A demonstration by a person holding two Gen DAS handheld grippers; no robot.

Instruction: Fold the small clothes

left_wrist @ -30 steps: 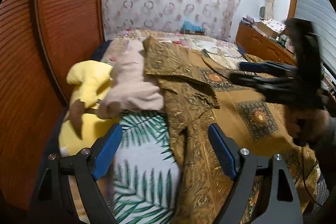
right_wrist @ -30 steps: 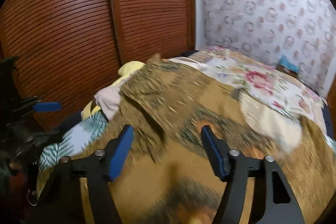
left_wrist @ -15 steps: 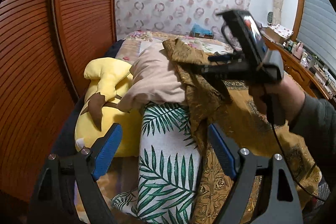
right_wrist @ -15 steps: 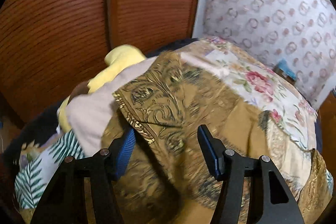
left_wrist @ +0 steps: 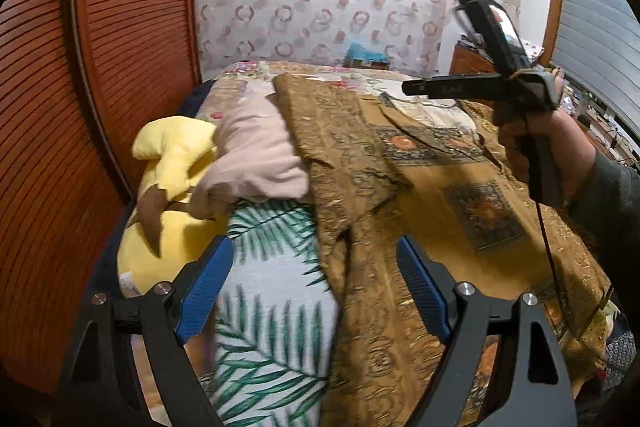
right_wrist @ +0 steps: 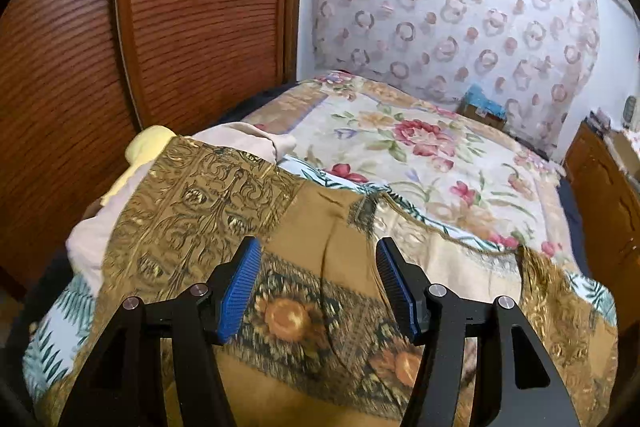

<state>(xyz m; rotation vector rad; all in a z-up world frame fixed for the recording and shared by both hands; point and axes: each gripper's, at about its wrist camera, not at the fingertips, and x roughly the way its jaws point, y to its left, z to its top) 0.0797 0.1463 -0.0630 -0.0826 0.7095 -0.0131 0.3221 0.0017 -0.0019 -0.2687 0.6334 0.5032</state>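
On the bed (right_wrist: 420, 155), which fills both views beside the slatted wardrobe (left_wrist: 132, 75), a gold patterned garment (left_wrist: 420, 211) lies spread across the near half, its left edge rumpled over a palm-leaf sheet (left_wrist: 272, 307). Left of it sit a beige cloth (left_wrist: 256, 163) and, further left, a yellow plush toy (left_wrist: 168, 195). The left gripper (left_wrist: 312, 283) hangs over the garment's rumpled left edge, jaws spread wide and pinching nothing. The right gripper (right_wrist: 318, 287) hovers above the sunflower border near the garment's middle, jaws partly spread, nothing between the pads; the person's right hand (left_wrist: 536, 147) carries it at the far right of the left view. Judgement: the garment is not yet laid flat and no fold is begun. To do this step well, each gripper should take a single layer at an outer edge, not the palm-leaf sheet beneath, and draw the cloth taut before folding. The rumpled left edge risks a double-layer pinch.
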